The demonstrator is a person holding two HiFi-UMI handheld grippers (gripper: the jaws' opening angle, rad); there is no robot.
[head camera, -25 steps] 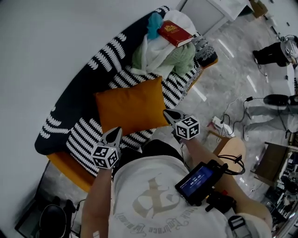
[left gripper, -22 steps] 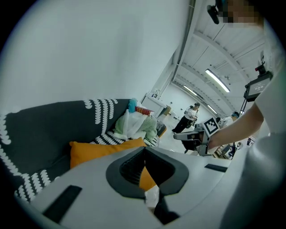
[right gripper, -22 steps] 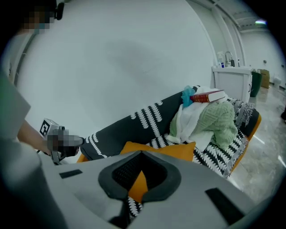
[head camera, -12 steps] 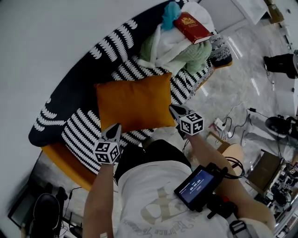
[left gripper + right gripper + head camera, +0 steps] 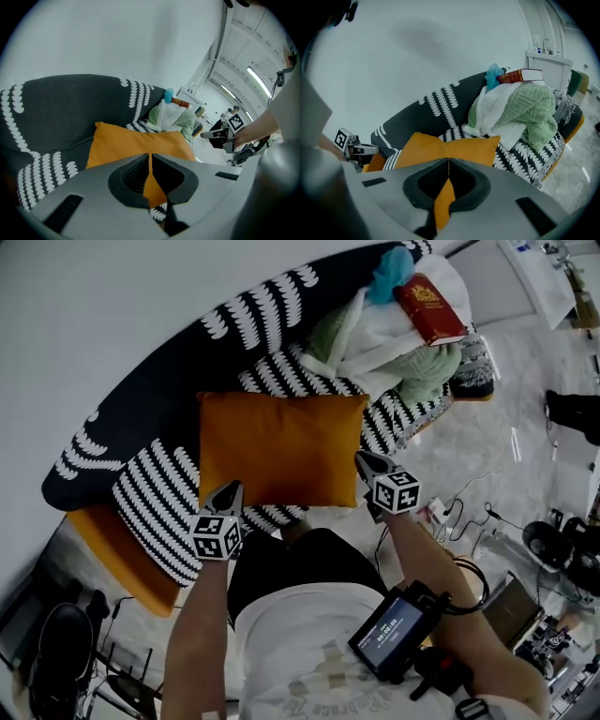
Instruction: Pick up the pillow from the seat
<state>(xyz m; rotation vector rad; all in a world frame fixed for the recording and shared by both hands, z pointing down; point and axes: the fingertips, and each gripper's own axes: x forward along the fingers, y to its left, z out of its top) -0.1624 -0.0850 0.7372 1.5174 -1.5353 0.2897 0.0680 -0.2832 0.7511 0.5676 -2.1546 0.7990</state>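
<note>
Two claws, each closed tight with nothing between its jaws, point at an orange pillow (image 5: pixel 281 448) lying flat on the seat of a dark sofa (image 5: pixel 141 427) patterned with white marks. From above, the left claw (image 5: pixel 229 489) sits at the pillow's near left corner and the right claw (image 5: pixel 362 459) at its near right corner; whether either touches it cannot be told. Further right on the sofa, a heap of white and green blankets (image 5: pixel 403 343) carries a red book (image 5: pixel 429 307), its gold cover print too small to read. Only the head view shows a lit screen (image 5: pixel 392 632) at the person's chest, text unreadable. Only the right gripper view shows a white cabinet (image 5: pixel 546 61) beyond the sofa.
</note>
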